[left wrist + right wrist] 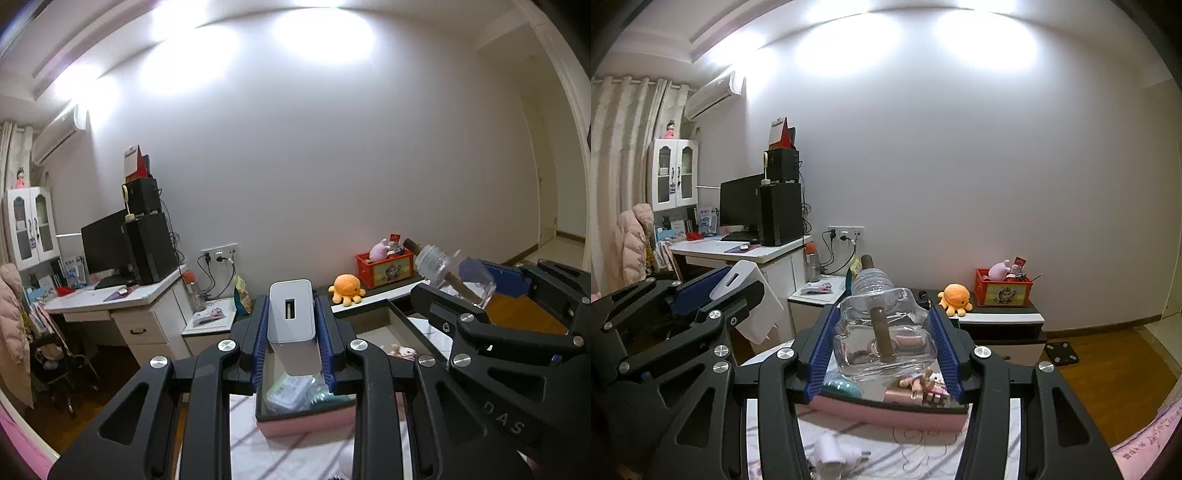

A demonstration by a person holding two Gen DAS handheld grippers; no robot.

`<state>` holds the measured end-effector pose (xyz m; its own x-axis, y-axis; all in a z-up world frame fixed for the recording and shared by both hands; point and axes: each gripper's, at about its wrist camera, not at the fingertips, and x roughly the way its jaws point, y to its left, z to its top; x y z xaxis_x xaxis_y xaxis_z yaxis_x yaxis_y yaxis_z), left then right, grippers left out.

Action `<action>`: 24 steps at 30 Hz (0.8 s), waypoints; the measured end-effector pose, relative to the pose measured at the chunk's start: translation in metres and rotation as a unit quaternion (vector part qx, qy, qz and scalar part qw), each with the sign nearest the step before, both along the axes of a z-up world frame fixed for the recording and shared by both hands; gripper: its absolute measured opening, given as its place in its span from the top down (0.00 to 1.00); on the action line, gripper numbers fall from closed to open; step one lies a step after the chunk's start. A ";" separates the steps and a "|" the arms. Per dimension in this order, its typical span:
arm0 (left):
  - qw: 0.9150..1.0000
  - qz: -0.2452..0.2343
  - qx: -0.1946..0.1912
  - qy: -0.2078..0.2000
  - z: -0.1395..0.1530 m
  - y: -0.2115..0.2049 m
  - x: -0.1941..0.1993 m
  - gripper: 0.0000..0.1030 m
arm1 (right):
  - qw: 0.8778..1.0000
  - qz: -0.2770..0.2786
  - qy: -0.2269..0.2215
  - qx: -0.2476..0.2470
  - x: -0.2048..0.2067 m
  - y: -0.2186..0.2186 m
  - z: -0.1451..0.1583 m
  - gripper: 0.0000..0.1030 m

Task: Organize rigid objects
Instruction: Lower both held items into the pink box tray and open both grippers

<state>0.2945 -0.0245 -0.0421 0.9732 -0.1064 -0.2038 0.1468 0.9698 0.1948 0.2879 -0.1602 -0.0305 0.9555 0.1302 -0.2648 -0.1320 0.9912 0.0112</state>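
Note:
My left gripper [291,314] is shut on a white rectangular charger block [293,325] with a slot on its end face, held in the air above a pink-walled storage box [303,424]. The right gripper [882,328] is shut on a clear glass bottle [882,332] with a brown stick inside, its threaded neck pointing away. That bottle [456,278] and the right gripper [469,291] show at the right of the left wrist view. The left gripper with the charger block [746,295] shows at the left of the right wrist view. The pink box [886,413] holds small items.
A white plug adapter [834,452] lies on the patterned bedsheet [923,454] before the box. Beyond are a low cabinet [1001,321] with an orange plush octopus [955,297] and a red toy crate [1003,290], a white desk [746,251] with a monitor, and wooden floor at right.

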 end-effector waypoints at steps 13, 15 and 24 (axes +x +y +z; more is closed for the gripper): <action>0.991 -0.009 0.023 0.134 -0.071 -0.014 0.134 0.76 | 0.994 0.004 0.110 -0.007 0.115 -0.014 -0.060 0.49; 0.986 -0.008 0.025 0.167 -0.090 -0.014 0.152 0.76 | 0.991 0.011 0.136 -0.003 0.132 -0.015 -0.078 0.49; 0.980 0.004 0.030 0.196 -0.114 -0.008 0.178 0.74 | 0.976 0.052 0.209 0.027 0.169 -0.014 -0.124 0.50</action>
